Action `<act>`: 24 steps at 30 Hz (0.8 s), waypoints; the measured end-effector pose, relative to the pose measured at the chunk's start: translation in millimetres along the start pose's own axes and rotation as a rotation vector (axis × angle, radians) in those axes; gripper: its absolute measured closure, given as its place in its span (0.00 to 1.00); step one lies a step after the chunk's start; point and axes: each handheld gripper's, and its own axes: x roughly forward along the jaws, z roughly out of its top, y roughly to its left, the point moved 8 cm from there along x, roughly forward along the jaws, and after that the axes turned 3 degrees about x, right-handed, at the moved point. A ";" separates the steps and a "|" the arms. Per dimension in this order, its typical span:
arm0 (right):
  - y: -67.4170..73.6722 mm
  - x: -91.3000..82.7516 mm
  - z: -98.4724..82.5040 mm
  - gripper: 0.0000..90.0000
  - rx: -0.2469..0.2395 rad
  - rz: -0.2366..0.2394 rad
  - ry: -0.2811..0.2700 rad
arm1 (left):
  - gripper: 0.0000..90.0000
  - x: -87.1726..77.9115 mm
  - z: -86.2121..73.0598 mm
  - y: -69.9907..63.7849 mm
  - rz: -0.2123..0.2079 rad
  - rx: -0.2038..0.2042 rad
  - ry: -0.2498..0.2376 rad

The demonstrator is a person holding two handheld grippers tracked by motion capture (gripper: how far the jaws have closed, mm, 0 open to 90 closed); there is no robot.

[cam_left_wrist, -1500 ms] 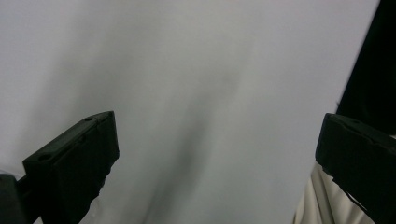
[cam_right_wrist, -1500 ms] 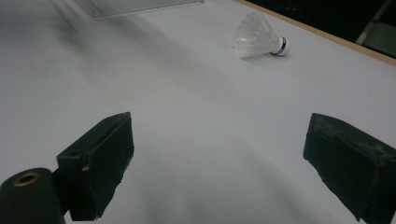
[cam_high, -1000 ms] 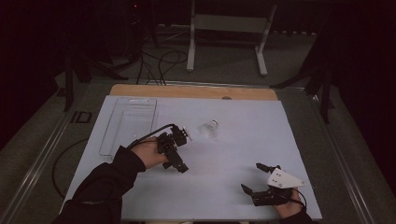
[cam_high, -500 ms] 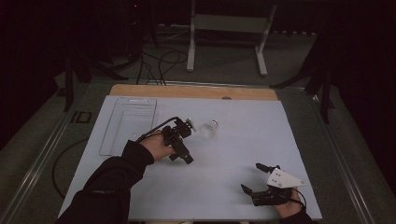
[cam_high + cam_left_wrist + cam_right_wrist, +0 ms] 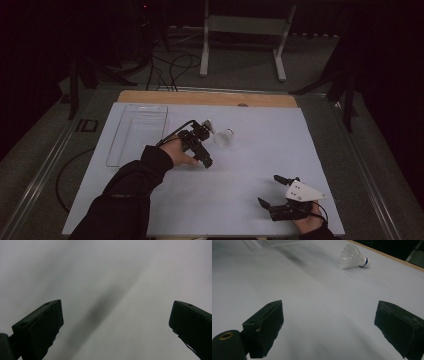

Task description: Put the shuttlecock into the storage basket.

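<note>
A white feathered shuttlecock (image 5: 223, 137) with a blue-banded cork lies on its side on the white table (image 5: 250, 165); the right gripper view has the shuttlecock (image 5: 353, 260) far ahead. My left gripper (image 5: 202, 150) hovers just left of it, tilted down at the table. Its jaws stand wide apart, and the left gripper (image 5: 116, 305) has only bare table and a shadow between them. My right gripper (image 5: 267, 190) rests near the front right edge, pointing left. The right gripper (image 5: 329, 305) is open with nothing in it.
A clear plastic tray (image 5: 137, 132) lies at the table's back left, and its corner (image 5: 279, 242) shows at the top of the right gripper view. A wooden strip (image 5: 205, 97) runs along the far edge. Beyond it are a metal stand and cables on the floor.
My left gripper has moved forward and to the right, closing on the shuttlecock. The right gripper and the shuttlecock have stayed put.
</note>
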 end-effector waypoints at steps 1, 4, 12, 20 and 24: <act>0.0 0.0 0.0 0.09 0.000 0.000 0.000 | 0.00 0.0 0.0 0.0 0.000 0.000 0.000; -0.1 0.3 -0.3 0.09 0.002 0.002 0.003 | 0.00 1.4 8.0 1.7 -0.007 -0.023 -0.021; 0.2 0.3 -0.4 0.09 -0.001 0.003 0.002 | 0.00 8.7 20.0 5.5 0.014 -0.053 -0.022; 0.7 0.6 -0.4 0.09 -0.001 0.007 0.001 | 0.00 15.7 30.9 12.5 0.008 -0.095 -0.030; 1.0 0.6 -0.6 0.09 -0.001 0.008 0.003 | 0.00 17.5 34.7 15.2 0.007 -0.101 -0.027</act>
